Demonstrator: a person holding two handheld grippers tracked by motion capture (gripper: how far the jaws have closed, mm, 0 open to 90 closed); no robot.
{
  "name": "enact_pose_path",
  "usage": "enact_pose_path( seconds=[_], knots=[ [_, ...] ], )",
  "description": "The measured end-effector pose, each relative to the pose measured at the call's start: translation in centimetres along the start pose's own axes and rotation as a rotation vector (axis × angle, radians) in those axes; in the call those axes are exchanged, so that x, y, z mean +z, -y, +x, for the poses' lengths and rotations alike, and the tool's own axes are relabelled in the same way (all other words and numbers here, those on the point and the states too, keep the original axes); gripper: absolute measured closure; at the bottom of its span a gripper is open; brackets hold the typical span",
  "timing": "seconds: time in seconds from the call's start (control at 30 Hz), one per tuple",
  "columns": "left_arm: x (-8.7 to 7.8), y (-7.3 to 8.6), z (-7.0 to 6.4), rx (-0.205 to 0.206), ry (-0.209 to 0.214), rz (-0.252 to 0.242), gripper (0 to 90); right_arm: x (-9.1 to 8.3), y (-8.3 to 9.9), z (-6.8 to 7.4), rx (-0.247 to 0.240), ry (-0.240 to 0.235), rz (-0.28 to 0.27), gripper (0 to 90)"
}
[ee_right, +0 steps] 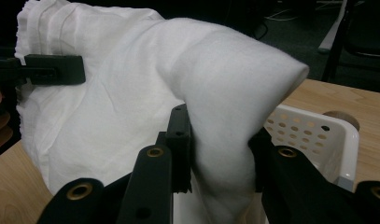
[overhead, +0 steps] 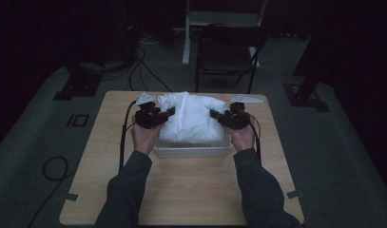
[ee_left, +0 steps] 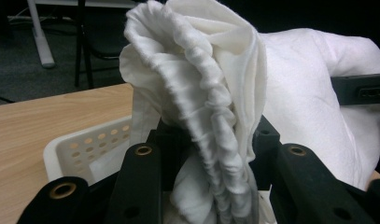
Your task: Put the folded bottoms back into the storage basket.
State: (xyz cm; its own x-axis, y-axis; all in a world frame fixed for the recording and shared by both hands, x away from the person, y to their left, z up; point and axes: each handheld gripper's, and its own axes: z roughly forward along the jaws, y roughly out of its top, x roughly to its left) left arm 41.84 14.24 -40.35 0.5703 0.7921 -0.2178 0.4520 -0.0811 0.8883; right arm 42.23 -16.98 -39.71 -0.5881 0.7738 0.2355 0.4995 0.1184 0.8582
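Both forearms reach in low over the tabletop (overhead: 181, 190), hands level, palms turned inward. Left gripper (overhead: 155, 116) w/ jaws clamped on the white cloth's (overhead: 191, 116) gathered hem; right gripper (overhead: 229, 118) pinching a thick fold. Cloth hangs btwn the jaws, over the white basket (overhead: 191, 152), probably to lower it in or lift it out. Chair (overhead: 227, 52) beyond.

You have a white bundled cloth (overhead: 191, 116), one edge gathered in ruffles, bulging up out of the white perforated basket (overhead: 193, 152) mid-table.
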Motion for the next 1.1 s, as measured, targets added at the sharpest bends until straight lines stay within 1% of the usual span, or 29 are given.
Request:
enact_pose_path(
  seconds=[0.2,0.43,0.73,0.93,1.1],
  knots=[
    [0.6,0.1,0.5,-0.018,0.001,0.0,65.1,0.4,-0.3,-0.2,-0.001,0.008,0.007,71.7],
    [0.8,0.2,1.2,-0.033,-0.007,0.0,65.1,1.1,-0.6,-0.2,-0.006,0.007,0.013,71.7],
    [1.7,0.4,1.7,-0.055,-0.015,0.006,65.1,2.0,-0.5,-0.7,0.01,0.011,0.022,71.8],
    [2.4,0.6,1.9,-0.058,-0.019,0.017,65.1,2.4,-0.4,-1.2,0.012,0.022,0.032,71.8],
    [3.1,0.6,2.0,-0.044,-0.026,0.026,65.0,2.8,-0.3,-1.6,0.022,0.031,0.037,71.9]
  ],
)
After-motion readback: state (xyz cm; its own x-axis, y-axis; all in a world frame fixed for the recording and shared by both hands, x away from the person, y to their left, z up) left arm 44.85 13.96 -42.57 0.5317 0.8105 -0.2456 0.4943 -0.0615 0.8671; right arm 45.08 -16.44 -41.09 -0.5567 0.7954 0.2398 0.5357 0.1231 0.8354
